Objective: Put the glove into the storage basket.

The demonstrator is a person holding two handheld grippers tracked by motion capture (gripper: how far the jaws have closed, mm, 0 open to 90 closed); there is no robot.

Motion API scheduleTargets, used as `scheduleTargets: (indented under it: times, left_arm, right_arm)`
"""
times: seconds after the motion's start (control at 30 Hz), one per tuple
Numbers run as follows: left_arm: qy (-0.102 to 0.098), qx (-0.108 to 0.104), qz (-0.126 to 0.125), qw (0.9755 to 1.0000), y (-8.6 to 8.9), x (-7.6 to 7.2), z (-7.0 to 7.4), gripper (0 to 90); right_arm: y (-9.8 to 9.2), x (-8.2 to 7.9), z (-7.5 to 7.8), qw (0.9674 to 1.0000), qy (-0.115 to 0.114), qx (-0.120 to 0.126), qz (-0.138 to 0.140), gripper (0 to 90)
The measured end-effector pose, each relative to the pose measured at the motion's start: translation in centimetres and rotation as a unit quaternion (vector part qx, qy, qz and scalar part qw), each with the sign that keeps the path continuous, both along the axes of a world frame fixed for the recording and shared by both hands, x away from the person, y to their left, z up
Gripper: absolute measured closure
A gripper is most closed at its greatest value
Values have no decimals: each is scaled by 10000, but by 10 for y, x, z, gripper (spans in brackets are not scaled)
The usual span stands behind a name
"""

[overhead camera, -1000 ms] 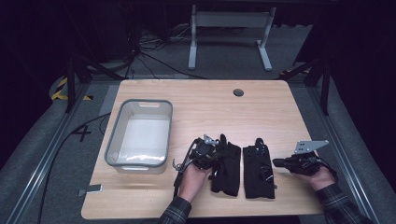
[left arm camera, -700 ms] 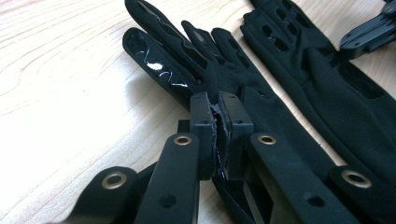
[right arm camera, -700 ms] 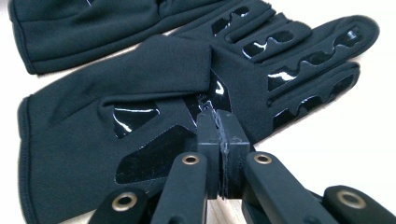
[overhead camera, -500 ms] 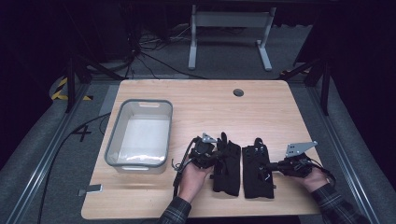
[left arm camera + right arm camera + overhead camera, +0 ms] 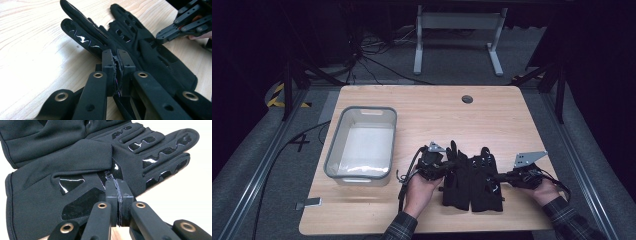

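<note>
Two black gloves point(image 5: 472, 182): flat, side by side, near bench point(image 5: 427, 107) front edge. Left gripper point(image 5: 117, 72) clenched on left glove's edge; right gripper point(image 5: 118, 195) clenched, glove just beyond. Bin point(image 5: 334, 150) empty; likely nothing moved yet.

Dim room, grey carpet floor point(image 5: 447, 70)

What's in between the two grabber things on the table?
Two black gloves lie side by side between the left gripper and right gripper, seen from the high view.
</note>
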State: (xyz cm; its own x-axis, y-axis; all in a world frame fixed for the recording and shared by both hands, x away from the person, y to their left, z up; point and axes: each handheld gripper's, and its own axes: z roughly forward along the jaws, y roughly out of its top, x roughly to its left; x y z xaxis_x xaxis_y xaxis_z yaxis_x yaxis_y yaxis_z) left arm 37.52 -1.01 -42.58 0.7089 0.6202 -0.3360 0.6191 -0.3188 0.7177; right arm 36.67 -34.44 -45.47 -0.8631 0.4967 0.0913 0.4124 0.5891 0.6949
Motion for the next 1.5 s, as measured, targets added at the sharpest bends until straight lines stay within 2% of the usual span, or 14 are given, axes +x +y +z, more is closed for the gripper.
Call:
scheduleTargets:
  times: [0.17, 0.33, 0.5, 0.8, 1.0, 1.07, 1.5]
  left_arm:
    - [29, -101, -9, 9999, 0, 2, 3, 861]
    - [-1, -158, 8, 9999, -2, 5, 7, 861]
    - [-39, -245, -31, 9997, -10, 9, 13, 862]
    - [-81, -270, -150, 9995, -27, 13, 17, 862]
    - [-94, -235, -215, 9994, -38, 17, 16, 862]
    - [-100, -198, -250, 9994, -41, 18, 15, 863]
    - [-88, -105, -448, 9989, -64, 22, 5, 847]
  right_arm:
    - [2, 2, 0, 10000, 7, 26, -2, 899]
    - [11, 4, 0, 10000, -51, -48, 58, 899]
    - [16, 6, 0, 9999, -52, -31, 91, 900]
    - [20, 12, 0, 9999, 4, 0, 129, 900]
    - [30, 13, 0, 9997, -53, -68, 236, 900]
    - [32, 15, -1, 9997, -3, -7, 264, 900]
    - [33, 16, -1, 9995, 7, 15, 303, 898]
